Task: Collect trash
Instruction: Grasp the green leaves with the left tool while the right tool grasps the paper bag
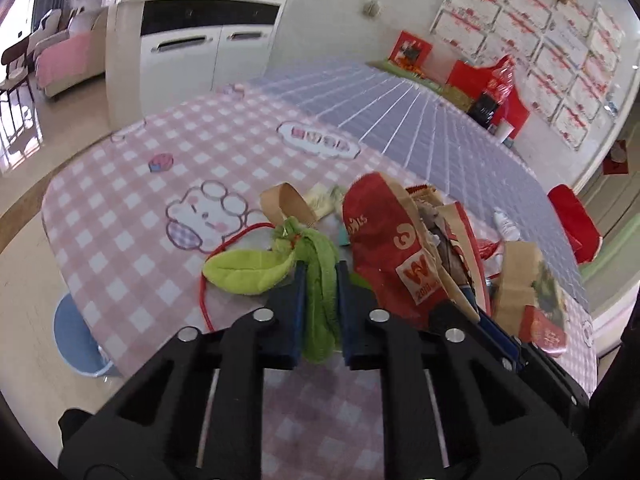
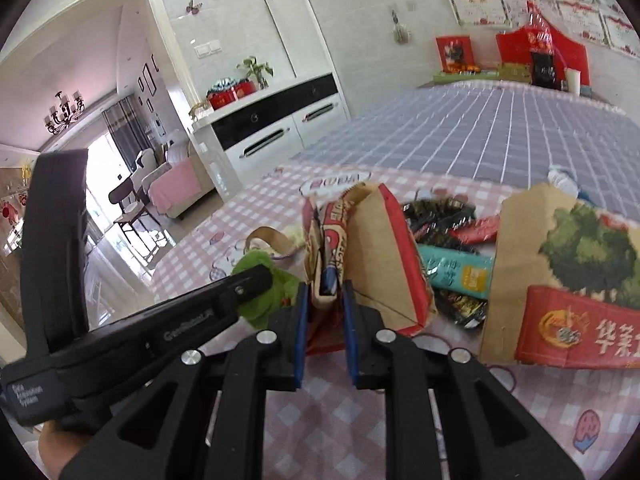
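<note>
Left jaws pinch green plush (image 1: 318,280); right jaws clamp red paper bag (image 2: 356,256).

Red paper bag (image 1: 400,256): "W" logo w/ "2010" under it. Kraft bag (image 2: 568,284), red band: "华莱". Left gripper (image 2: 256,280) body: "Data Acquisition System". Tablecloth (image 1: 120,216) print: unreadable.

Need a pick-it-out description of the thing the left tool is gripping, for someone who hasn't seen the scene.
Start at the pink-and-white checked tablecloth, at its near end where the litter is heaped. Left of the red and brown paper takeaway bag lies a lime-green plush leaf-shaped toy, its darker green fabric stem pinched in the left tool. It is the only soft, fuzzy green item there, with a thin red cord trailing from it; its neighbours are paper and foil.
</note>
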{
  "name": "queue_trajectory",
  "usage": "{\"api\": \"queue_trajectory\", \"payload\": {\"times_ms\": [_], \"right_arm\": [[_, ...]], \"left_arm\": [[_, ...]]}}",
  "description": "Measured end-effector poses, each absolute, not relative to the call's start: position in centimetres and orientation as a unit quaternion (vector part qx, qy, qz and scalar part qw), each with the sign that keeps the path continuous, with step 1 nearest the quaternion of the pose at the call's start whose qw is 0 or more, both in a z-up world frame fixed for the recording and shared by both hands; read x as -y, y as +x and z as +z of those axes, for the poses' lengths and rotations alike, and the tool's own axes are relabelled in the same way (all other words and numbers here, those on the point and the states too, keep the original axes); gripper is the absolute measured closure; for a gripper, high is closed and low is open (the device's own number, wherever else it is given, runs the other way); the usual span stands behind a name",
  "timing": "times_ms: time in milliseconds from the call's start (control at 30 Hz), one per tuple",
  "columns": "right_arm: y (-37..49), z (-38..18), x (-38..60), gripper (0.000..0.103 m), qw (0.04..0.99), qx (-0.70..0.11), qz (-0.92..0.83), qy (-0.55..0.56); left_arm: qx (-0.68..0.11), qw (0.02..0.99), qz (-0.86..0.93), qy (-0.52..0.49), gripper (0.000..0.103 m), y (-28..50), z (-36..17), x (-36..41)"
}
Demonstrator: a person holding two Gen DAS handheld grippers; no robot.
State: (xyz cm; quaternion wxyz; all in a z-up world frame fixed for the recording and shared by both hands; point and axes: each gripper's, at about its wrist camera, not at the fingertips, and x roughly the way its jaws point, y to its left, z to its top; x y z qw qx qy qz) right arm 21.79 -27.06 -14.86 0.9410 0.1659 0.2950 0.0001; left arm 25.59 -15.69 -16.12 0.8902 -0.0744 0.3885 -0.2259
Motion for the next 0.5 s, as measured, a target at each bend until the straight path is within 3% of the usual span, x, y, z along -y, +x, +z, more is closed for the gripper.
{"api": "queue_trajectory", "payload": {"times_ms": [500], "right_arm": [[20.1, -7.4, 22.4, 0.089, 0.968, -0.211, 0.031, 0.130]], "left_arm": [[-0.260, 0.921, -0.250, -0.145, 0.091, 21.9, -7.9, 6.6]]}}
